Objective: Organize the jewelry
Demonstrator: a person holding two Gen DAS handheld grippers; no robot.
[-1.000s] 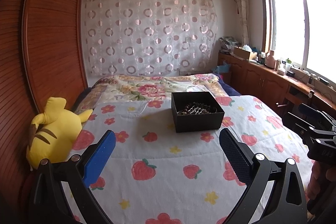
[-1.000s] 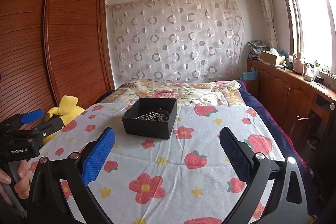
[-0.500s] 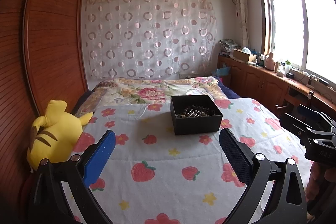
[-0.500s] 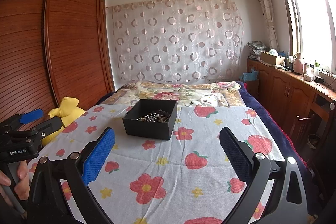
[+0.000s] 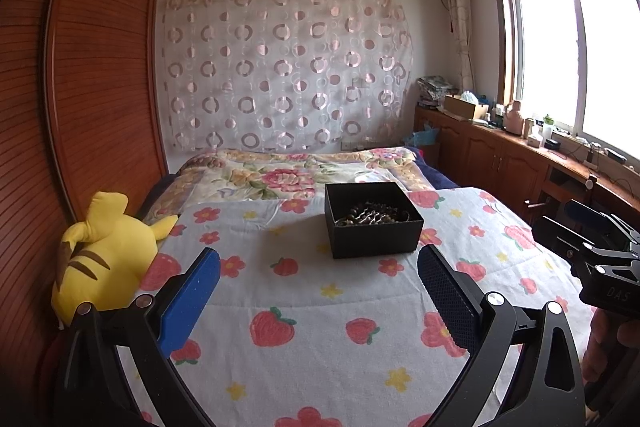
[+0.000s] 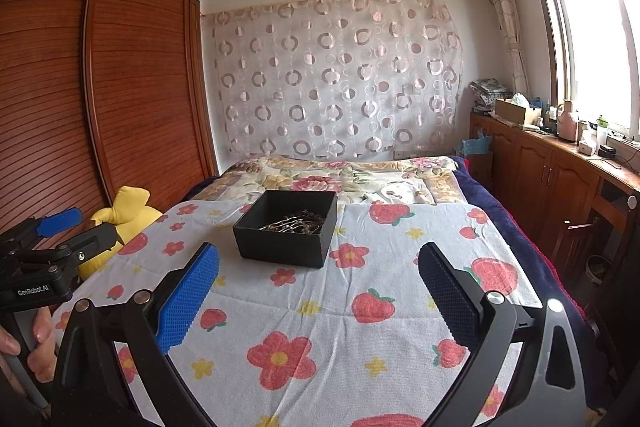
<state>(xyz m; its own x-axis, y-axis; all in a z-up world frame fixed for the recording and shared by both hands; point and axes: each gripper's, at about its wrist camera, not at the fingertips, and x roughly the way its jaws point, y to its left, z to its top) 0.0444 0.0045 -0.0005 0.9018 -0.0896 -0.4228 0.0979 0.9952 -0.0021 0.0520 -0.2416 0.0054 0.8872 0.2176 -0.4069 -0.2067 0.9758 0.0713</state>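
A black open box (image 5: 374, 223) sits on the flowered bedspread (image 5: 320, 327) and holds a tangle of dark beaded jewelry (image 5: 372, 217). It also shows in the right wrist view (image 6: 286, 233), with the jewelry (image 6: 294, 223) inside. My left gripper (image 5: 318, 295) is open and empty, held above the bedspread short of the box. My right gripper (image 6: 318, 291) is open and empty, also short of the box. Each gripper shows at the edge of the other's view: the right one (image 5: 592, 251), the left one (image 6: 44, 251).
A yellow plush toy (image 5: 104, 259) lies at the bed's left edge against a wooden wardrobe (image 5: 80, 87). A wooden counter (image 5: 540, 155) with boxes and bottles runs along the right under the window. A floral quilt (image 5: 288, 175) covers the bed's far end.
Both views have tilted up slightly, so the box sits a little lower in frame. The grippers stay open and the box has not moved.
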